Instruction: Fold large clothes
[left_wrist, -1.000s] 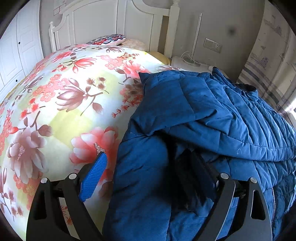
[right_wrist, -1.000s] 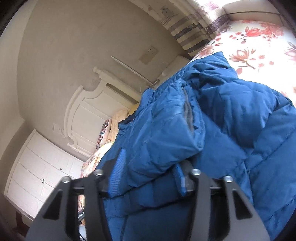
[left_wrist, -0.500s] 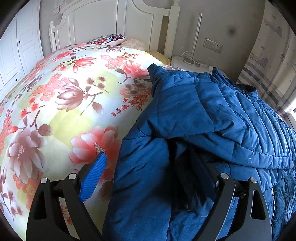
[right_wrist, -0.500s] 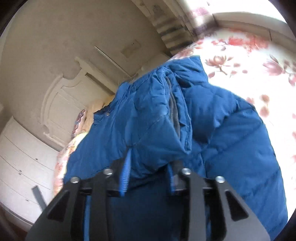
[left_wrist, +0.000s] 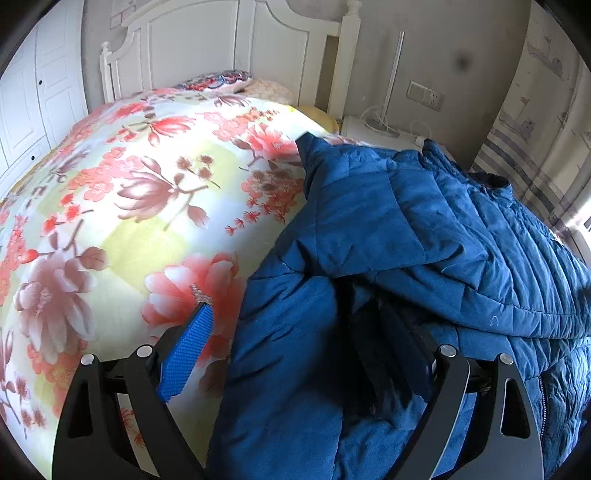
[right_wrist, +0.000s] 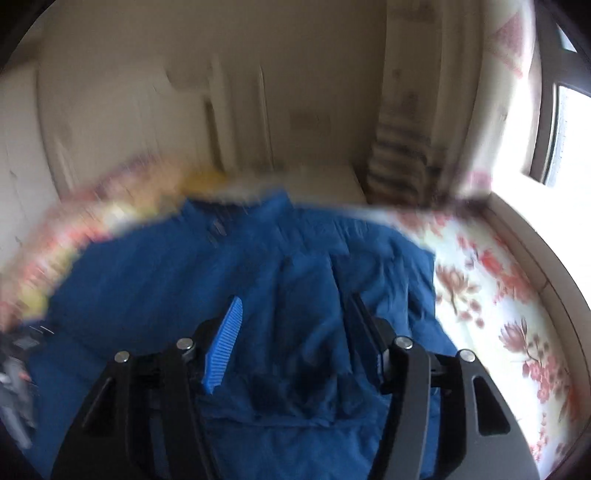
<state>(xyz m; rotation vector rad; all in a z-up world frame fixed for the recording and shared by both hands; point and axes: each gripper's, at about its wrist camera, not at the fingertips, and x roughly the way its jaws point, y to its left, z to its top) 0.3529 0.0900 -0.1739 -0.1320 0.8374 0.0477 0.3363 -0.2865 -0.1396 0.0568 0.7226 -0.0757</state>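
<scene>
While the right wrist view is smeared with motion blur, the blue quilted jacket (right_wrist: 258, 295) is plain in it, spread on the flowered bedspread (right_wrist: 491, 295) straight ahead of and beneath the right gripper (right_wrist: 291, 325). That gripper's jaws are opening: the blue ribbed pad (right_wrist: 221, 347) on its left finger stands clear of the cloth, with bare jacket showing in the gap, and the fingers press on no fold. To its right the bedspread runs toward a bright window (right_wrist: 565, 129); ahead, past the jacket's far edge, the wall and a striped curtain (right_wrist: 399, 162) are too blurred to detail.

In the sharp left wrist view, the left gripper (left_wrist: 299, 332) stands wide. Its left finger, with a blue textured pad (left_wrist: 188, 350), sits over the bedspread (left_wrist: 122, 206), just off the jacket's (left_wrist: 406, 221) near edge. Its right finger (left_wrist: 402, 339) is dark and half sunk in a shadowed fold of the jacket, so a thick roll of the coat lies between the two fingers, though the left pad does not touch it. A folded-over flap lies ahead and to the right of this gripper, its corner pointing toward the white headboard (left_wrist: 229, 51). Beyond the bedspread, a patterned pillow (left_wrist: 218, 79) rests against the headboard. Farther right, a white nightstand (left_wrist: 373, 134) with cables stands below a wall socket (left_wrist: 424, 96).
</scene>
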